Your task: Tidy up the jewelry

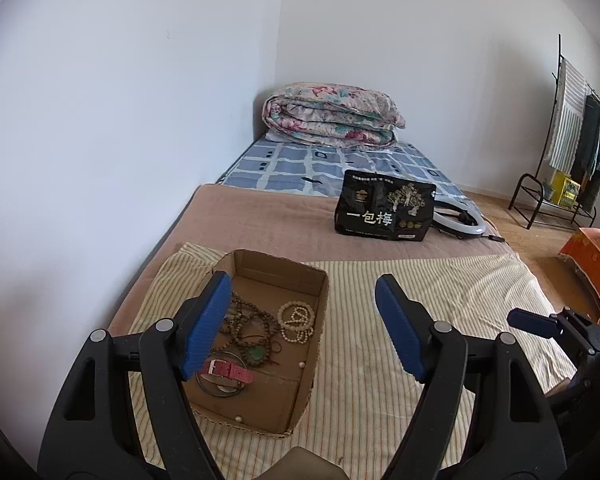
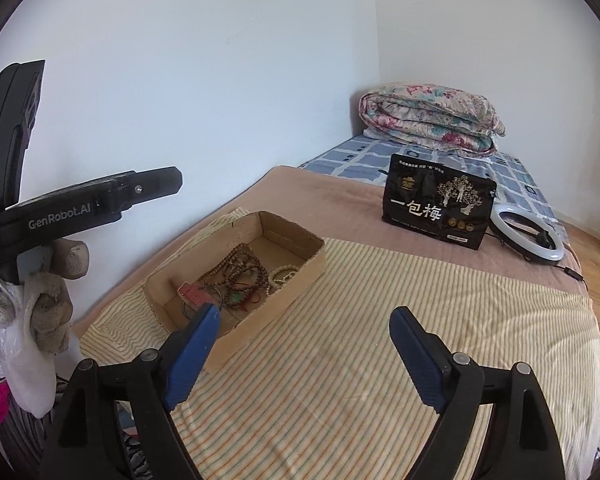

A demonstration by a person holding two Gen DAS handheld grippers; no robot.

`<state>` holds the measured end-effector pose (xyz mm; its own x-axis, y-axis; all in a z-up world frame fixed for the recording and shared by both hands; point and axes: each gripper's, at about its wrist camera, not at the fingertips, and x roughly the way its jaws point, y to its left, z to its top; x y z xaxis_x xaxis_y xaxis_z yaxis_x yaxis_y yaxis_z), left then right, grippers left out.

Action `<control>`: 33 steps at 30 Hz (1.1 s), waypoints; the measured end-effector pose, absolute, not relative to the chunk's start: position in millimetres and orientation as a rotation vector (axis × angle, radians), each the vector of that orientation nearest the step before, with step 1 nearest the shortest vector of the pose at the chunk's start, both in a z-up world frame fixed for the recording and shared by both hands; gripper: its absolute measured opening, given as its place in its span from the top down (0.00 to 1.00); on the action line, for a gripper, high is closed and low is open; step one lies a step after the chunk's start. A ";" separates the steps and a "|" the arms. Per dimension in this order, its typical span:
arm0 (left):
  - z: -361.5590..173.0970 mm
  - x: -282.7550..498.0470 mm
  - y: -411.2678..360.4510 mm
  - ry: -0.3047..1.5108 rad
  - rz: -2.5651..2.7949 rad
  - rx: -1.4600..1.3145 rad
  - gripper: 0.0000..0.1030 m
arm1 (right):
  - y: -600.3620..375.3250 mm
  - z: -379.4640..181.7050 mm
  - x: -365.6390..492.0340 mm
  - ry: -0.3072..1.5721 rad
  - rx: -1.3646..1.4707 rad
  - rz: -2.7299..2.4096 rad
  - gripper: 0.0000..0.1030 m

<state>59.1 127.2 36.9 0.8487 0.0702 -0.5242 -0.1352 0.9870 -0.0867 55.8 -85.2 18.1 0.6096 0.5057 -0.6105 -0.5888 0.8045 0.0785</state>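
Both my grippers hang empty w/ jaws spread wide: left gripper (image 1: 304,300) over the cardboard box (image 1: 318,280), right gripper (image 2: 306,322) beside it above the striped cloth (image 2: 380,320). All jewelry I can see sits in the box: wooden beads (image 1: 248,320) tangled mid-box, pearl bracelet (image 1: 296,318) toward the right wall, pink watch (image 1: 228,370) on metal bangles nearer me. Fits either sorted-in or waiting to come out; can't tell which. Cloth's bare.

Matt cardboard box (image 1: 260,360), striped cloth (image 1: 400,320)
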 end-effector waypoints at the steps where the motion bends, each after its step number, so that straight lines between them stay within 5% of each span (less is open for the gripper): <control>1: 37.1 58.7 123.2 0.550 0.098 -0.116 0.25 | -90.0 17.5 56.3 0.657 -0.134 0.626 0.11; 11: 41.6 51.1 95.0 0.537 0.075 -0.061 0.21 | -123.0 10.2 65.9 0.664 -0.108 0.557 0.10; 13: 41.1 50.6 93.9 0.538 0.074 -0.061 0.21 | -126.3 10.8 65.0 0.658 -0.106 0.548 0.01; 17: 41.7 46.5 91.7 0.528 0.072 -0.056 0.05 | -129.2 12.1 61.2 0.630 -0.115 0.526 0.00; 33: 38.3 47.6 89.7 0.540 0.084 -0.040 0.05 | -140.9 5.3 68.2 0.656 -0.097 0.486 0.00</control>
<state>47.6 89.7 38.3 0.8544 0.0691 -0.5151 -0.0899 0.9958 -0.0155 68.2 -140.9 5.3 0.6851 0.4028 -0.6070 -0.4630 0.8840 0.0641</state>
